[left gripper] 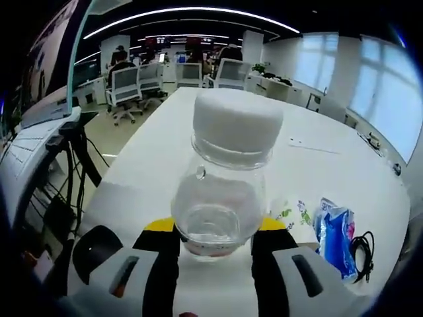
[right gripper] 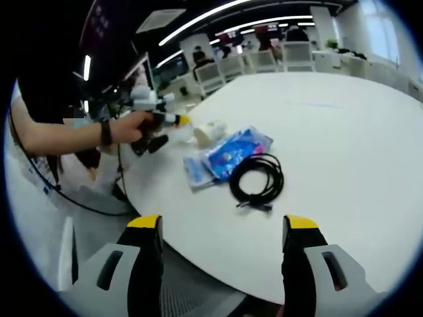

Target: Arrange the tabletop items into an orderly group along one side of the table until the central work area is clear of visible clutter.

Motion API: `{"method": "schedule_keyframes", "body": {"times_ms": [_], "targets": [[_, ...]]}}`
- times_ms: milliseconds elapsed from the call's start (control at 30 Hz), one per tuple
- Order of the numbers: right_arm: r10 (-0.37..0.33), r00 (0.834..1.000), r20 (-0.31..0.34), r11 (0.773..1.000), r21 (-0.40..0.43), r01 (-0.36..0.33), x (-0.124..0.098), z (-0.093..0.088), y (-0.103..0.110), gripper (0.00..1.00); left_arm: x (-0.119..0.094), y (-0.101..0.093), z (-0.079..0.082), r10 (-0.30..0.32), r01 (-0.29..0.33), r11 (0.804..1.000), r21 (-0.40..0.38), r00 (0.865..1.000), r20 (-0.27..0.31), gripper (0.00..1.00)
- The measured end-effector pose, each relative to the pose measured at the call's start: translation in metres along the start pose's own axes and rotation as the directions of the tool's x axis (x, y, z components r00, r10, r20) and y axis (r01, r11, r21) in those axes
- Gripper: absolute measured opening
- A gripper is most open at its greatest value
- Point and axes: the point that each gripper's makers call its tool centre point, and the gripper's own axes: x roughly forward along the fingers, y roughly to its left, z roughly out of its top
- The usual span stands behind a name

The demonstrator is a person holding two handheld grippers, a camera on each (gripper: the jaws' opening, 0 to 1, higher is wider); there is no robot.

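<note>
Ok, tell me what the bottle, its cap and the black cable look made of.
Bottle: clear glossy plastic or glass; the table shows through it. Cap: matte white, probably plastic, no shine. Cable: black rubbery sheath, likely; it lies in a loose coil on the white table.

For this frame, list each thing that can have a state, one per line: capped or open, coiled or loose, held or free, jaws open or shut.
Clear bottle: upright, white cap on, held between the left gripper's jaws.
Left gripper: shut on the bottle.
Right gripper: open, holding nothing.
Black cable: coiled, lying free on the white table.
Blue packet: flat on the table, beside the cable.
</note>
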Motion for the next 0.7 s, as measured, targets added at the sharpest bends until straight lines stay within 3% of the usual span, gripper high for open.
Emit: {"method": "schedule_keyframes", "body": {"times_ms": [233,700], "targets": [[0.006,1.000,0.005,1.000,-0.007,-0.006,0.001,0.003,0.002,0.73,-0.004,-0.001,0.001,-0.017,0.017,1.000,0.007,1.000,0.007,0.47],[0.020,1.000,0.012,1.000,-0.016,-0.020,0.007,0.002,0.009,0.73,-0.031,0.001,-0.003,-0.044,0.044,0.999,0.017,0.999,0.029,0.49]]}}
